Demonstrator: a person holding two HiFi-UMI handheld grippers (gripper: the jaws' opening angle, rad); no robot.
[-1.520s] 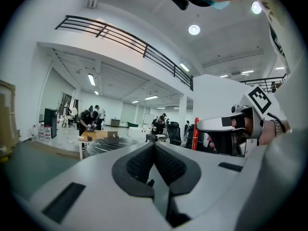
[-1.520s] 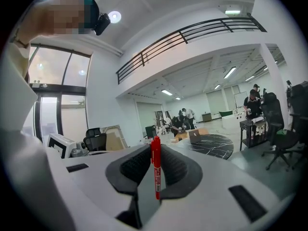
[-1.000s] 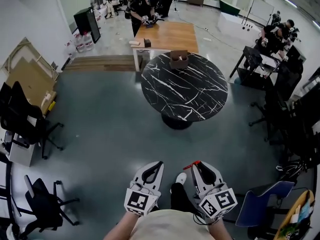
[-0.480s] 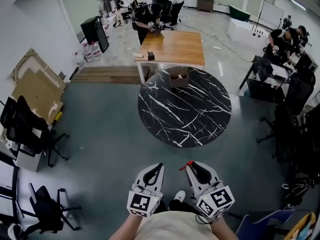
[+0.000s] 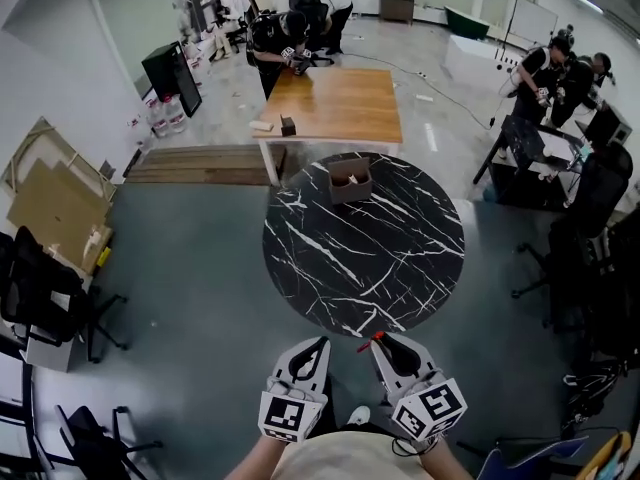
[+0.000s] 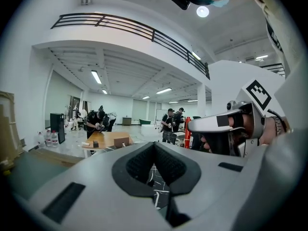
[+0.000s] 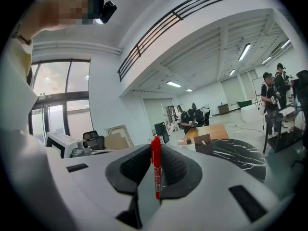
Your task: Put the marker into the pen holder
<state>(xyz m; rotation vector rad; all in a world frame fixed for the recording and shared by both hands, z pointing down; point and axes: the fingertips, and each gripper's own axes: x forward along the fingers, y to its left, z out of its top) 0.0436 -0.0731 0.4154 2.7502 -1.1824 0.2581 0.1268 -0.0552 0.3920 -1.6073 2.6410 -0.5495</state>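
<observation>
My right gripper [image 7: 155, 150] pinches the red marker [image 7: 156, 177] mid-barrel, upright; my left gripper [image 6: 155, 147] is pressed together, empty. The marker looks light, stiff and slick, so a firm mid-barrel hold suits it. The holder [image 5: 350, 180] stands at the far edge of the table [image 5: 400, 258]

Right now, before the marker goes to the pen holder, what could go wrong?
1. The pen holder stands at the far side of the round table, away from the right gripper; a long reach across could make the aim unsteady.
2. The red marker is clamped with one end sticking out past the jaws; it may tilt or slip if that end strikes the holder's rim.
</observation>
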